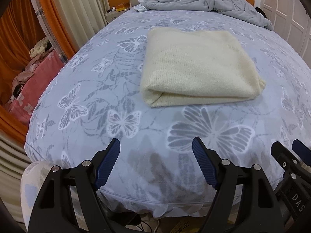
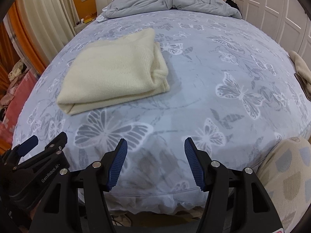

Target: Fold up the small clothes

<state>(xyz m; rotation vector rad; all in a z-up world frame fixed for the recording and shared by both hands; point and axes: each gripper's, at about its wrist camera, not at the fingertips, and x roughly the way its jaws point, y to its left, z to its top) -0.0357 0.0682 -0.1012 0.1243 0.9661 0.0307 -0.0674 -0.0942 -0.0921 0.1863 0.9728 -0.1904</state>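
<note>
A cream knitted garment (image 1: 196, 66) lies folded into a flat rectangle on the blue butterfly-print bedspread (image 1: 120, 104); it also shows in the right wrist view (image 2: 114, 71) at the left. My left gripper (image 1: 156, 145) is open and empty, held back over the foot of the bed, well short of the garment. My right gripper (image 2: 155, 145) is open and empty too, beside the left one, which shows at the left edge of its view (image 2: 46, 145). The right gripper also shows at the right edge of the left wrist view (image 1: 287, 149).
A rumpled grey duvet (image 1: 204, 2) lies at the head of the bed. A pink cloth-covered surface with clothes (image 1: 31, 83) stands to the left by orange curtains. White wardrobe doors (image 2: 272, 9) are to the right. A beige cloth (image 2: 301, 68) lies on the bed's right edge.
</note>
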